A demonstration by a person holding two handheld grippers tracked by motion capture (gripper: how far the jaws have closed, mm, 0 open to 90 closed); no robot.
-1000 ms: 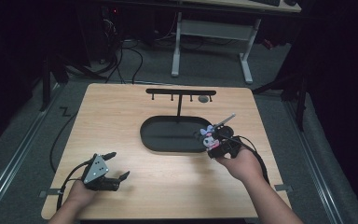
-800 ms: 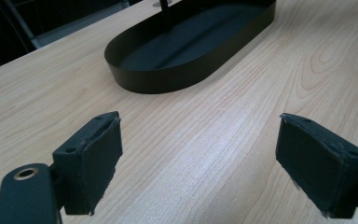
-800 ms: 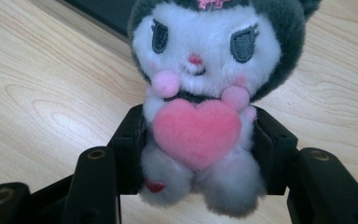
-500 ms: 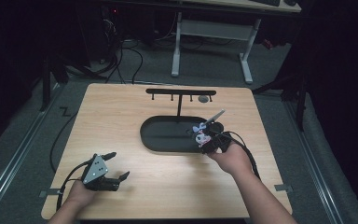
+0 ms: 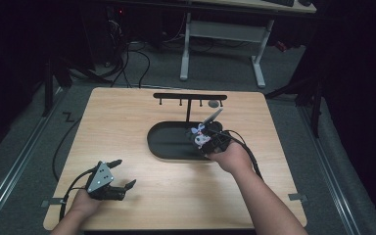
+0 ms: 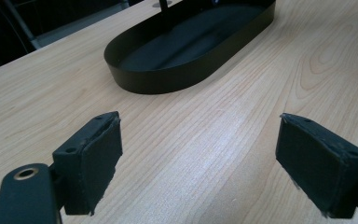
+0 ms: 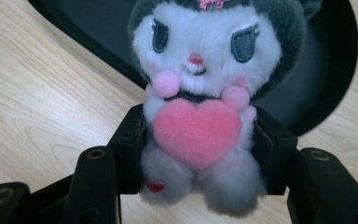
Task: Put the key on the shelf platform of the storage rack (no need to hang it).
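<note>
Right fingers (image 7: pixel 270 154): pressed against both sides of the plush (image 7: pixel 205 93), pinching its lower body at about the level of the pink heart on its chest.
Plush: white face, dark grey hood, two small pink paws above the heart; it faces the right gripper view's camera, upright between the jaws. In the high view it (image 5: pixel 199 138) sits at the front of the right gripper (image 5: pixel 203 139), over the right end of the tray (image 5: pixel 169 147).
Right hand (image 5: pixel 230 156): wraps the gripper body from behind, forearm coming in from the bottom edge; a black cable loops past the wrist on the right.
Left fingers (image 6: pixel 91 161): spread wide, nothing between them — bare wood shows in the gap.
Left gripper (image 5: pixel 122 174): low over the near left part of the table, grey three-cornered plate on top, held by the left hand (image 5: pixel 85 203); well apart from the tray and from the plush.
Tray: black, oval, shallow wall, dark inside; it lies mid-table, its near rim just under the right gripper.
Rack (image 5: pixel 190 98): a thin black post rises from the tray's far side and carries a level bar with small hooks — it stands just behind the plush. A small round grey thing hangs near the bar's right end; too small to tell what.
Table (image 5: pixel 127 122): light wood, open between the two grippers.
Beyond: dark floor with cables and the white legs of another desk.
</note>
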